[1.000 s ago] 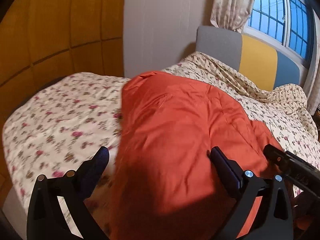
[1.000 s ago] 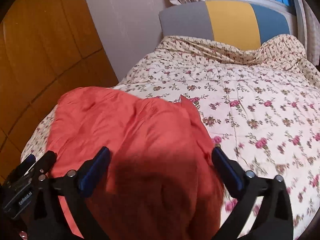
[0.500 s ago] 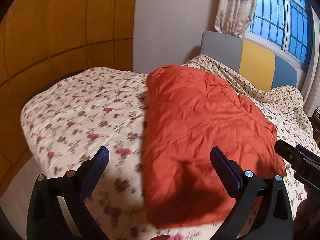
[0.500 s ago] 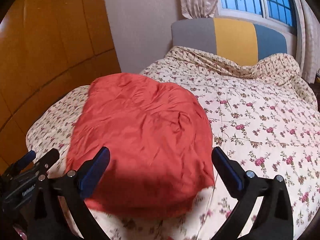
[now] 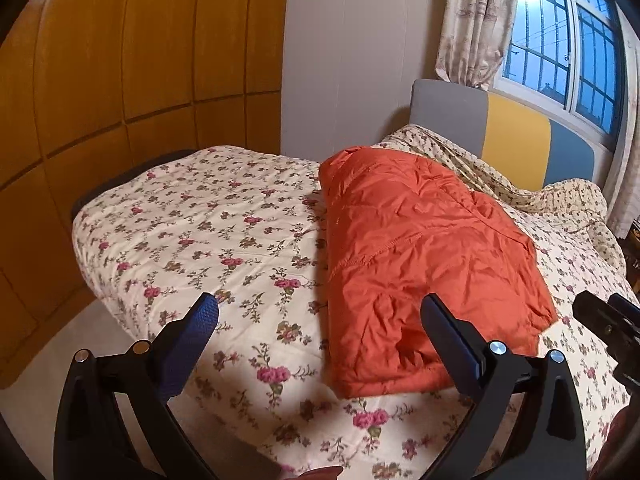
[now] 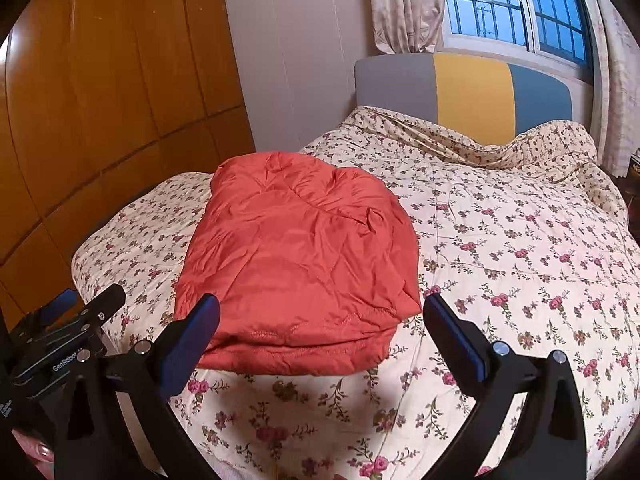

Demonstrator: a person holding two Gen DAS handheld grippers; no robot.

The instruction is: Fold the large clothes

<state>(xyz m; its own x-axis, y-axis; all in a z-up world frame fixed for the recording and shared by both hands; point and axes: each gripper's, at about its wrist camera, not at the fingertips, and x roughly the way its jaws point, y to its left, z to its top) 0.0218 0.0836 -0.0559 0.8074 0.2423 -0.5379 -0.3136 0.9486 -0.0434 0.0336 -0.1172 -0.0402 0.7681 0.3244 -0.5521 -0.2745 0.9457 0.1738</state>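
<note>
An orange padded jacket [image 5: 416, 248] lies folded into a compact bundle on the floral bedspread [image 5: 200, 232]; it also shows in the right wrist view [image 6: 304, 264]. My left gripper [image 5: 320, 320] is open and empty, held back from the jacket's near edge above the bed. My right gripper [image 6: 320, 312] is open and empty, held just short of the jacket's near folded edge. The right gripper's body shows at the right edge of the left wrist view [image 5: 608, 324], and the left gripper's body at the left edge of the right wrist view [image 6: 68, 328].
The bed has a grey, yellow and blue headboard [image 6: 460, 92] under a window [image 6: 516, 4] with curtains. A wooden panelled wall [image 5: 120, 80] runs along the bed's left side. The bedspread is rumpled near the headboard [image 6: 440, 140].
Both grippers have pulled back and up from the jacket, which looked much closer one second ago. The jacket now rests folded on the bed, free of both grippers.
</note>
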